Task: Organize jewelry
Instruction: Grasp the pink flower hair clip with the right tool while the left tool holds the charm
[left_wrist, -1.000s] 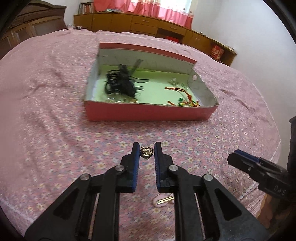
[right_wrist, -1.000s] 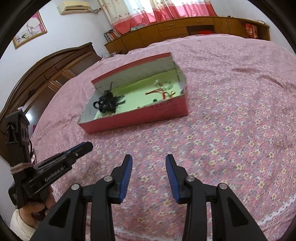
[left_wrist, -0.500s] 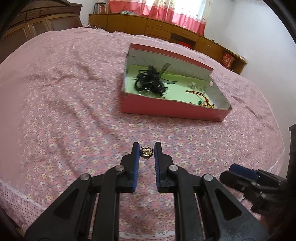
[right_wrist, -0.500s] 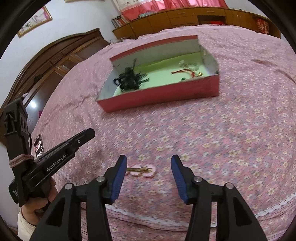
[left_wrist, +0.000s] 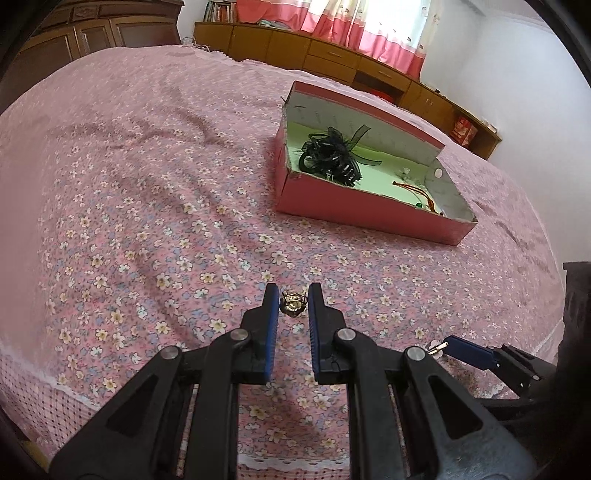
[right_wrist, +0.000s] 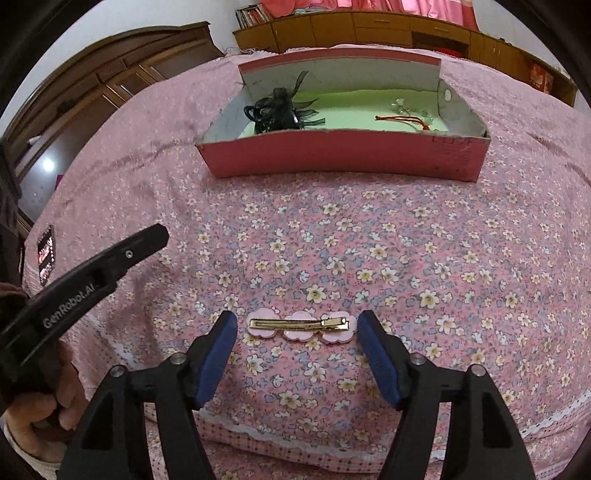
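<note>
My left gripper (left_wrist: 293, 300) is shut on a small gold ornament (left_wrist: 293, 304), held just above the flowered bedspread. From the right wrist view, my right gripper (right_wrist: 297, 330) points down at a pink cloud-shaped hair clip (right_wrist: 299, 325) with a gold bar. The clip lies flat on the bedspread between the opening jaws, and the pads do not press it. Further back stands the open red box (right_wrist: 343, 160) (left_wrist: 369, 218), with a green floor. It holds a black ribbon bundle (right_wrist: 277, 109), a red cord (right_wrist: 400, 119) and small clear trinkets.
The bed's lace-trimmed front edge (right_wrist: 295, 441) runs just below both grippers. A hand (right_wrist: 37, 417) holds the left gripper (right_wrist: 157, 238) at the left. A dark wardrobe (right_wrist: 92, 88) stands left; low wooden cabinets (right_wrist: 369, 26) under pink curtains line the far wall.
My right gripper's jaws have widened, and it has come back toward the bed's front edge until the pink hair clip lies between them. My left gripper has shifted sideways, still holding the ornament.
</note>
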